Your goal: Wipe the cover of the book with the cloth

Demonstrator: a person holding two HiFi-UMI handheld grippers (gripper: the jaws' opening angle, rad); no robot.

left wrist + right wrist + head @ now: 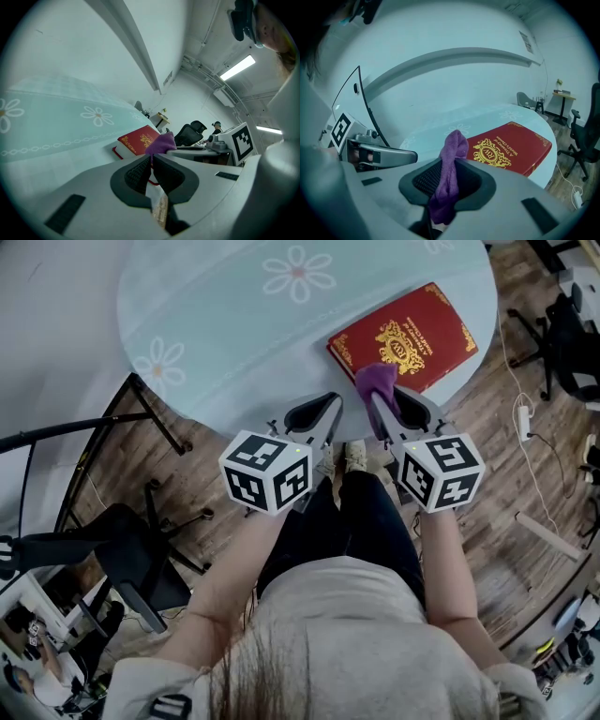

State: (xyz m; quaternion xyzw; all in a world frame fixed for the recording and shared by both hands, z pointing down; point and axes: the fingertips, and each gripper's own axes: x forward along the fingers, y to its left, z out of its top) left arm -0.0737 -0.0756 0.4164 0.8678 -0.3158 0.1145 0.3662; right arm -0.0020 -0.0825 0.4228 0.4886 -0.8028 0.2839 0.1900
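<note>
A red book (405, 336) with gold print lies flat near the round table's front right edge, also seen as the red book (511, 147) and the red book (138, 140). My right gripper (382, 399) is shut on a purple cloth (377, 382), whose bunched top sticks out just at the book's near corner; the purple cloth (449, 173) hangs between the pads. My left gripper (330, 407) sits to the left of the right one at the table's edge, shut with nothing in it; the left gripper (151, 161) has its pads together.
The pale blue tablecloth (244, 324) with white flowers covers the round table. A black office chair (131, 554) stands on the wooden floor at my lower left. More chairs (572, 334) and a cable (525, 418) lie to the right.
</note>
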